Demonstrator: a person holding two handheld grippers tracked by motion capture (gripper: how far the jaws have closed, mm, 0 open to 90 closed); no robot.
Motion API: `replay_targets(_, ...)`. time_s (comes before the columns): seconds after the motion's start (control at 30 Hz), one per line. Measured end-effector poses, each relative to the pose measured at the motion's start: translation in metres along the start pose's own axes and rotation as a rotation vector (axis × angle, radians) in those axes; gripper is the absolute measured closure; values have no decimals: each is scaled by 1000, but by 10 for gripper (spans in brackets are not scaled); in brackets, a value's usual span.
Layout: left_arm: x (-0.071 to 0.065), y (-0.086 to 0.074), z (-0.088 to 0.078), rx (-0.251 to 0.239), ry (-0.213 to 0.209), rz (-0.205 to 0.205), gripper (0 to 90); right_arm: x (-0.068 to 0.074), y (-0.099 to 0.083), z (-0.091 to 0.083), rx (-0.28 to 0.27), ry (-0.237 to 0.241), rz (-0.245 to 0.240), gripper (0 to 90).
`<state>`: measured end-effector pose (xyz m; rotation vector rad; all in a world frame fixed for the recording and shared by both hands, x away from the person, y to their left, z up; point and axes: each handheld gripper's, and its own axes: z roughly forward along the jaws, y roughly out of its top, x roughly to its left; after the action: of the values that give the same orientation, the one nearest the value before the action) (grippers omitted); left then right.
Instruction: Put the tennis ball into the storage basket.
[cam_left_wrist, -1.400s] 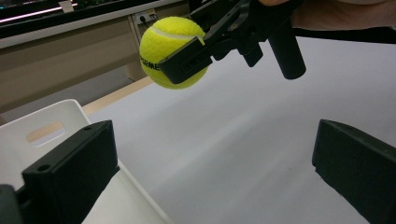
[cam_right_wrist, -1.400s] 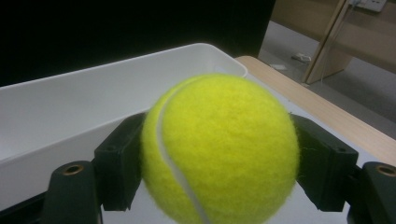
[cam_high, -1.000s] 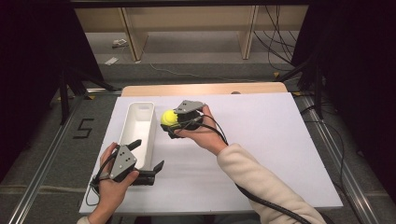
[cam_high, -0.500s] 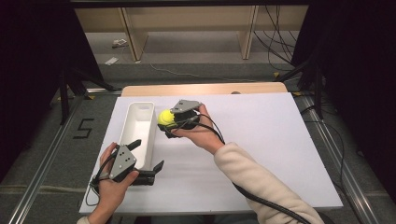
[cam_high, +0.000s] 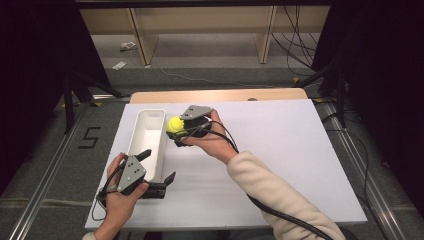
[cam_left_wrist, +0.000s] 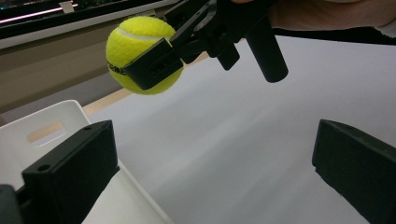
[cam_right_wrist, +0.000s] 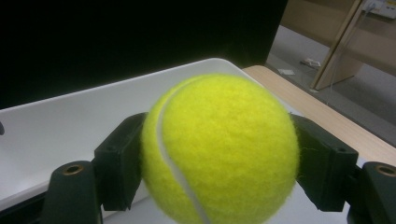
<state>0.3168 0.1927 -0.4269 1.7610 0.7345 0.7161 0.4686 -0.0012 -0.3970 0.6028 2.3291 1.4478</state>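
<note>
Tennis ball (cam_high: 174, 124) clamped in right gripper (cam_high: 176, 131) jaws beside white bin (cam_high: 150, 120).

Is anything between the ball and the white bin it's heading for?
Nothing visible. The right gripper holds the tennis ball just beside the white bin, which looks empty. The left gripper straddles the bin's near end.

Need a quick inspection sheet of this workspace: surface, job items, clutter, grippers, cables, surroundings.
Surface: white tabletop, wooden strip at far edge.
Job's things: tennis ball held above table beside the bin's far end; long white bin, looks empty.
Clutter: nothing seen.
Grippers: right gripper shut on ball; left gripper open, straddling the bin's near end.
Cables: black cable trails along right sleeve.
Surroundings: wooden frame, floor cables, "5" marked on floor.
</note>
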Motion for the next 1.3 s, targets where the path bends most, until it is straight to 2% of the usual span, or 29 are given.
replay_targets(1.3,-1,0,-1,1,1,-2,0,12,12,21,6,37,-14,267)
